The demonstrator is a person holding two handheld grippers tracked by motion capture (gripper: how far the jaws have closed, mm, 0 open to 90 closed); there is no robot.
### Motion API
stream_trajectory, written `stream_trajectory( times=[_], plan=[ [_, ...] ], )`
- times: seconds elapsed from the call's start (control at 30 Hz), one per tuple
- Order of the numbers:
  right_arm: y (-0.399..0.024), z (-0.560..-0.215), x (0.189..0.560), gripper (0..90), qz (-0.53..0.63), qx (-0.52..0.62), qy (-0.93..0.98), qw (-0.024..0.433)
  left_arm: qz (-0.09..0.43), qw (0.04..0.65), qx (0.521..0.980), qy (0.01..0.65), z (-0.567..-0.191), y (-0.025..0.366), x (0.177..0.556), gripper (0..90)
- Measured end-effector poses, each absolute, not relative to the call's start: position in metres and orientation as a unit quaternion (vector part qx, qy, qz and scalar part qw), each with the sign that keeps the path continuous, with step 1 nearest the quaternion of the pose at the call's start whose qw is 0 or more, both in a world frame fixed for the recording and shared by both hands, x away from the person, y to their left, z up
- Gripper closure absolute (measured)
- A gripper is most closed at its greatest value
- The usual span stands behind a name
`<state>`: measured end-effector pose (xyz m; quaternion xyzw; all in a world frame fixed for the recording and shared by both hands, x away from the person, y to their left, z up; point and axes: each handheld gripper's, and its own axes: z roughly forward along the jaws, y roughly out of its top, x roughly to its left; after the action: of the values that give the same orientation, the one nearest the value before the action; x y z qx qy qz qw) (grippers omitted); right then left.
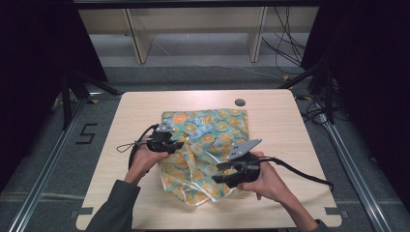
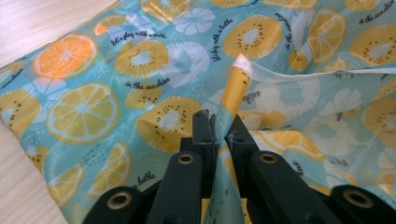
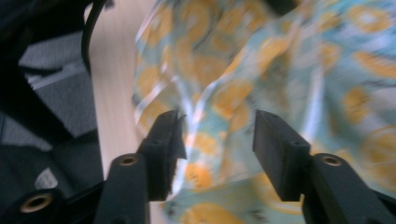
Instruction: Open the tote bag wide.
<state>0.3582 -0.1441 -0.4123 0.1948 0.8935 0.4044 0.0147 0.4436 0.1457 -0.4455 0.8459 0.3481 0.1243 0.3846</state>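
A thin cloth (image 1: 205,145) printed with orange and lemon slices on a blue-green ground lies in the middle of the wooden table (image 1: 275,121). Its far half rests flat, while the near half is rumpled and partly doubled over, with one flap standing up between the two hands.

The left gripper (image 1: 170,145) sits at the cloth's left edge, and in the left gripper view (image 2: 218,128) its jaws are pressed together on a raised ridge of the fabric (image 2: 154,88), pinching a yellow-printed fold that sticks up between them.

The right gripper (image 1: 223,172) hangs over the near right part of the cloth. In the right gripper view (image 3: 215,130) its jaws stand spread, with the blurred fabric (image 3: 289,60) behind the gap and nothing pressed between the pads, so it holds nothing.

The work looks like folding or straightening the cloth, and the step in hand seems to be a regrip: one side is secured and the other hand is free.

The next move likely calls for the right gripper to find an edge or corner of the crumpled near portion and close on a single layer. The left should keep its pinch firm, so the two can pull the fabric taut or lay it over evenly. Catching several layers at once would bunch it further.
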Motion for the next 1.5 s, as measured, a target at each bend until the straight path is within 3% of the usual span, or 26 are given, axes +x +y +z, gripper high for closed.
stream_trajectory(
  times=[0.3,0.6,0.67,0.7,0.73,0.77,0.8,0.97,1.17,1.27,1.3,1.33,1.5],
  plan=[
    [-0.119,-0.453,0.337,32.8,0.331,0.176,0.927,0.006,0.121,0.382,0.848,0.347,-0.448,0.145,0.444,83.0],
    [-0.107,-0.486,0.341,37.1,0.271,0.187,0.943,0.04,0.117,0.384,0.848,0.345,-0.449,0.147,0.444,81.4],
    [-0.107,-0.49,0.341,49.3,0.268,0.182,0.945,0.038,0.115,0.384,0.849,0.343,-0.449,0.148,0.444,81.4],
    [-0.107,-0.49,0.341,49.3,0.268,0.182,0.945,0.038,0.113,0.383,0.848,0.349,-0.45,0.147,0.443,81.4],
    [-0.11,-0.488,0.342,68.5,0.268,0.167,0.948,0.037,0.113,0.382,0.849,0.348,-0.45,0.148,0.443,81.3],
    [-0.11,-0.488,0.342,68.5,0.268,0.167,0.948,0.037,0.113,0.382,0.849,0.348,-0.45,0.148,0.443,81.3],
    [-0.113,-0.481,0.342,78.9,0.278,0.162,0.946,0.036,0.113,0.383,0.85,0.345,-0.451,0.149,0.443,81.3],
    [-0.126,-0.453,0.342,88.2,0.309,0.148,0.939,0.029,0.111,0.381,0.85,0.345,-0.452,0.153,0.443,81.1],
    [-0.145,-0.418,0.355,89.8,0.361,0.153,0.918,0.057,0.101,0.379,0.854,0.341,-0.453,0.154,0.441,79.7],
    [-0.16,-0.4,0.39,90.0,0.383,0.187,0.897,0.115,0.089,0.382,0.854,0.341,-0.451,0.155,0.438,70.6],
    [-0.16,-0.4,0.39,90.0,0.383,0.187,0.897,0.115,0.089,0.382,0.854,0.341,-0.451,0.155,0.438,64.0],
    [-0.169,-0.401,0.416,90.0,0.382,0.226,0.885,0.139,0.08,0.39,0.845,0.357,-0.445,0.154,0.434,56.0],
    [-0.18,-0.429,0.456,90.0,0.377,0.289,0.868,0.144,0.117,0.383,0.85,0.343,-0.418,0.146,0.412,37.5]
  ],
)
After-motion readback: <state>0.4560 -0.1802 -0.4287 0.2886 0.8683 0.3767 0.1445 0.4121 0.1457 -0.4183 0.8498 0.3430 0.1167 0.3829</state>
